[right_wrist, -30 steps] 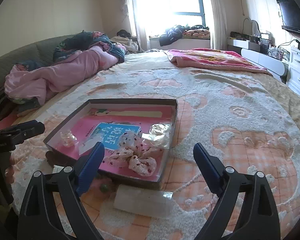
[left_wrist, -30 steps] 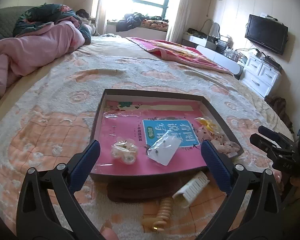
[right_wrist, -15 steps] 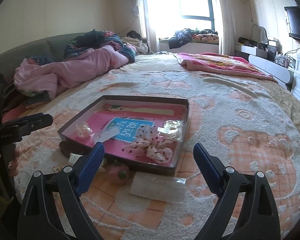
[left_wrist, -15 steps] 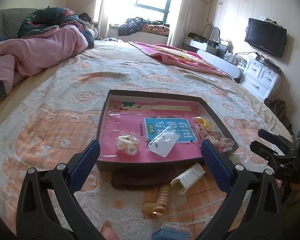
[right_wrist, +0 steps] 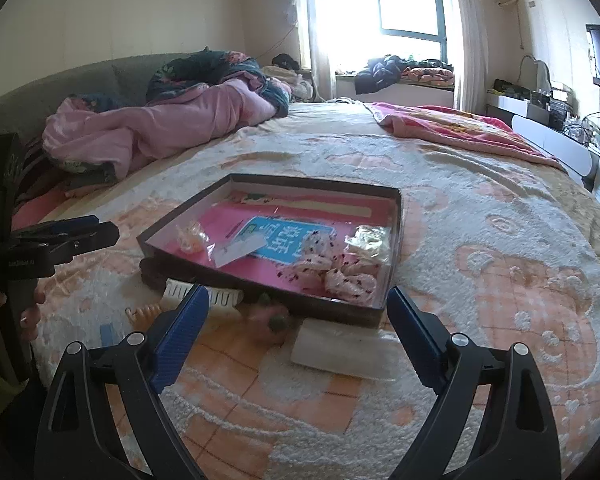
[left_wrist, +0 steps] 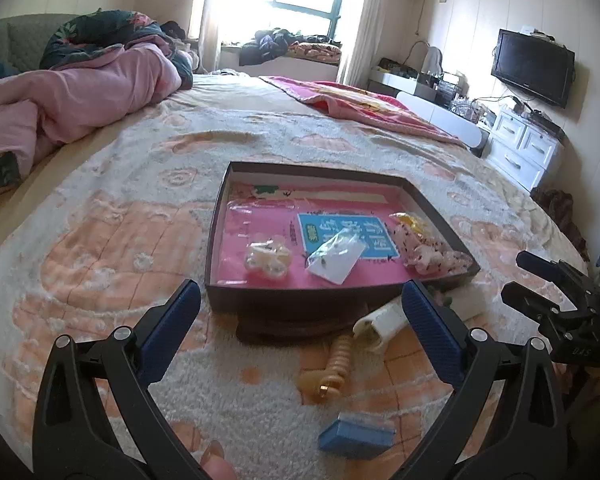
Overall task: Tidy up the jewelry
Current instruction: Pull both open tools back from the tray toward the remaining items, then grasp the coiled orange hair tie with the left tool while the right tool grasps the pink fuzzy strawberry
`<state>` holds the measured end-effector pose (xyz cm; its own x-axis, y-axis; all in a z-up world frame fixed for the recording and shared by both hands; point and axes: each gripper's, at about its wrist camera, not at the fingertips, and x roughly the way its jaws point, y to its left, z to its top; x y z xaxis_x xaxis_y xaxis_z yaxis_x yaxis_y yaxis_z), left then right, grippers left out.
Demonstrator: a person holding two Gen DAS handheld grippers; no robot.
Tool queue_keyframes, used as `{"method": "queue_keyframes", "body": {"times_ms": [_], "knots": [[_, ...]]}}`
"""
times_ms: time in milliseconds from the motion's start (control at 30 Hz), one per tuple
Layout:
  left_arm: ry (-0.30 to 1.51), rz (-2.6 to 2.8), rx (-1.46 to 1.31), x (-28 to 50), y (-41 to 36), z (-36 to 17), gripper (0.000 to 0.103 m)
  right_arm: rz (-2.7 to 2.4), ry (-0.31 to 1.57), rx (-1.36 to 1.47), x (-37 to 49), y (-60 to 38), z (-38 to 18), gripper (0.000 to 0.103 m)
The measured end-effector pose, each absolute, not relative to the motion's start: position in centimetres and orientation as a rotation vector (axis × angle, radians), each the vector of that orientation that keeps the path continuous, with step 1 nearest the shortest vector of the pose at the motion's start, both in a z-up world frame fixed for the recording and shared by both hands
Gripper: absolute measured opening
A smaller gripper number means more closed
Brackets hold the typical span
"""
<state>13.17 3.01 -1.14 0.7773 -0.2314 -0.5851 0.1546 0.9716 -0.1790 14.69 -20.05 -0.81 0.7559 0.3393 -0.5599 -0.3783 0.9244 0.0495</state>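
Note:
A shallow dark box [left_wrist: 284,168] [right_wrist: 311,180] with a pink lining lies on the bed. It holds a bag of pearls [left_wrist: 268,258] [right_wrist: 190,236], a clear earring bag [left_wrist: 335,256] [right_wrist: 238,250] and speckled pink scrunchies [left_wrist: 435,254] [right_wrist: 339,272]. On the blanket in front of the box are a white comb [left_wrist: 379,324], a beige spiral clip [left_wrist: 333,364] and a small blue box [left_wrist: 355,434]. My left gripper [left_wrist: 300,296] hovers open before the box's near wall. My right gripper [right_wrist: 298,300] is open near the box's right corner, above a white packet [right_wrist: 339,350]. Neither holds anything.
The patterned blanket [right_wrist: 499,240] stretches wide to the right of the box. A pink quilt [left_wrist: 80,104] is heaped at the far left, and a red blanket [left_wrist: 363,104] lies at the back. White drawers [left_wrist: 527,152] and a TV stand past the bed's right edge.
Both grippers have drawn back from the box, which now sits farther off in both views. The blue box has come into the left wrist view. Both grippers stay open.

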Motion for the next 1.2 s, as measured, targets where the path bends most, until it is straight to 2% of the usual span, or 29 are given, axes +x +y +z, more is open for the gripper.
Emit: {"method": "queue_keyframes", "body": {"times_ms": [700,1100,1200], "knots": [[0.733,-0.242,-0.055,12.5,2.1,-3.5,0.091,0.455,0.638,-0.154,13.6,-17.3,-2.7,0.088],[0.815,-0.303,-0.010,13.1,0.6,-5.5,0.066,0.463,0.669,-0.194,14.1,-16.9,-4.1,0.077],[0.838,-0.323,0.003,13.3,0.2,-6.1,0.056,0.464,0.674,-0.197,14.2,-16.8,-4.3,0.075]]}}
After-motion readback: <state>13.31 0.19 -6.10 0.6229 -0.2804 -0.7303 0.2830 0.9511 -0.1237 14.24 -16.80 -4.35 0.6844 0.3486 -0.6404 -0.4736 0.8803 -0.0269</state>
